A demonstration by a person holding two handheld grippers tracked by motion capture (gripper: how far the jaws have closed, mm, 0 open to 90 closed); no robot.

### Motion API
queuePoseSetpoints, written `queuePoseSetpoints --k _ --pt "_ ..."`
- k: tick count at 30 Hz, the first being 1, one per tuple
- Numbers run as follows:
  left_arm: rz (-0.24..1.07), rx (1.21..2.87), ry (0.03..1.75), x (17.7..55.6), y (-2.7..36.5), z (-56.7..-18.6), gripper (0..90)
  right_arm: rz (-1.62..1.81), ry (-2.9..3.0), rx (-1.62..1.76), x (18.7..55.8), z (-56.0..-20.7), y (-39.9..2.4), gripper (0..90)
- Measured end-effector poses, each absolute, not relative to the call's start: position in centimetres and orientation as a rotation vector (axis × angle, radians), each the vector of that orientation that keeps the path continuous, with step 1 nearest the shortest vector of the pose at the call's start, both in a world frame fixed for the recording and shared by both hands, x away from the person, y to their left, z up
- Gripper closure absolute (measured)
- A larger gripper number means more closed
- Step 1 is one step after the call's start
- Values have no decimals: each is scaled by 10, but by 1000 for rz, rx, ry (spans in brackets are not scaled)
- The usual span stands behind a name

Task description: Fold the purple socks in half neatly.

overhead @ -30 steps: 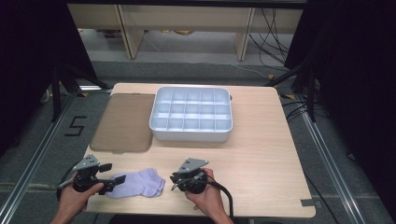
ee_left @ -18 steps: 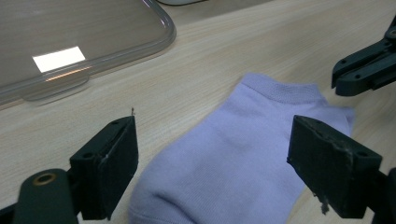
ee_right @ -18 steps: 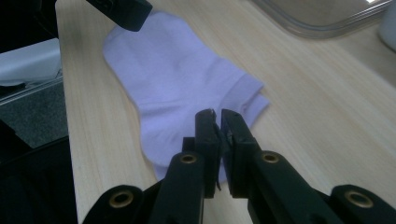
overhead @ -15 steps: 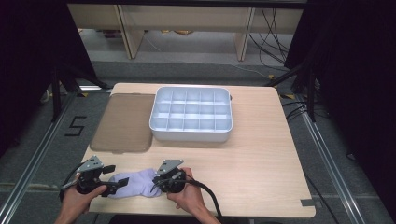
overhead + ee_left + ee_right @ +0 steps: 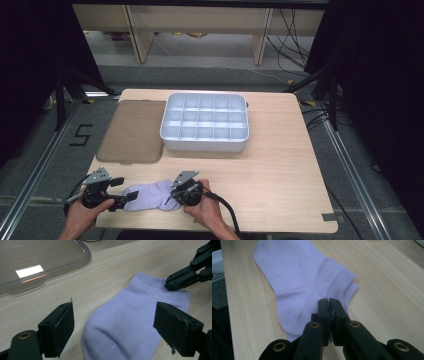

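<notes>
Right gripper [image 5: 329,305] pinches sock [image 5: 299,277] at its heel edge.

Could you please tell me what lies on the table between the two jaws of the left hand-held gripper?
The toe end of the lilac sock lies between the open jaws of the left hand-held gripper, seen in the left gripper view.

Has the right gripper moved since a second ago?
Yes. In the high view the right gripper slid left along the table's front edge onto the sock, its jaws closing on the sock's edge.
</notes>
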State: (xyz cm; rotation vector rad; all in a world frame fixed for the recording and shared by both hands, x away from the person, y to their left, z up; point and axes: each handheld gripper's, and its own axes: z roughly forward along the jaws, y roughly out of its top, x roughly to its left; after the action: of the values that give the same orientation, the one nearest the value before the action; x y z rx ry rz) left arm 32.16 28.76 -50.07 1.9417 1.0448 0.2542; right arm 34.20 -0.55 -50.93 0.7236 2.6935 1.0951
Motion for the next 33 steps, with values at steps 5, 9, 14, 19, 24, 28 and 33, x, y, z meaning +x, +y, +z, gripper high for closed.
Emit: queuePoseSetpoints --k 5,9,14,19,24,28,33 --pt "252 1949 1042 322 288 -501 162 1068 2715 723 341 -507 -24 878" --pt "250 1949 1045 322 287 -501 162 1039 2710 757 337 -505 -38 878" --pt "251 1966 1037 322 286 -501 162 1021 2704 793 335 -504 -58 878" --pt "251 1968 1039 321 283 -502 162 1026 2684 818 335 -504 -76 878" --pt "243 1981 1025 321 281 -503 171 1004 2682 810 336 -503 -89 878" --pt "231 1982 1026 320 278 -502 174 993 2664 845 335 -502 -102 878" --pt "212 1967 1014 319 273 -502 174 1009 2655 837 335 -503 -110 873"
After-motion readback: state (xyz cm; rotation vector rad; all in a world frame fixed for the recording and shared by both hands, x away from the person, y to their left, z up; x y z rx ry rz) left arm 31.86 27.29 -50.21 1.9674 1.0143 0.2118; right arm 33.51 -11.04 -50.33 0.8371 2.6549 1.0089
